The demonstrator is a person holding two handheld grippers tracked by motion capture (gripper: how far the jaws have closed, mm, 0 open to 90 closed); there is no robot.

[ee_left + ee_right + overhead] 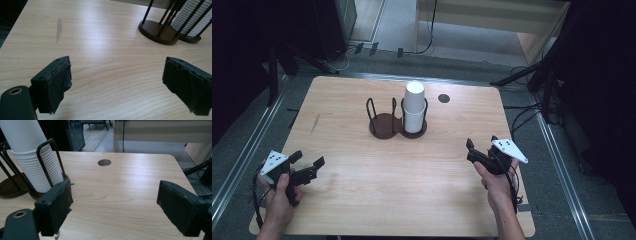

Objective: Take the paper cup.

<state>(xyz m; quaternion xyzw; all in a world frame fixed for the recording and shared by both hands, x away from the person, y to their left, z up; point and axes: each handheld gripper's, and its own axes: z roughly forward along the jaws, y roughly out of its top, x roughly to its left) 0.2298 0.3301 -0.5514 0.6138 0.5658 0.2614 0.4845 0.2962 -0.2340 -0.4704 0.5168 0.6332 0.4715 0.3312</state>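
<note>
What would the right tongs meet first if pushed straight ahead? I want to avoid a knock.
Probably nothing close: bare table lies ahead between the open right tongs. The cup stack sits off to the left; depth is unclear.

Table (377, 195): pale wood, fine straight grain, one greyish smear toward its left edge. Cup holder (384, 126) at the table's middle: dark brown round bases, thin black wire uprights. Stack of paper cups (414, 107) in the holder's right bay: plain white, the rims showing as close white ribbing. Right of the holder, a dark round hole (443, 98). Left gripper (307, 165) and right gripper (479, 147): black jaws, matte black pads, pale grey plates dotted black.
</note>
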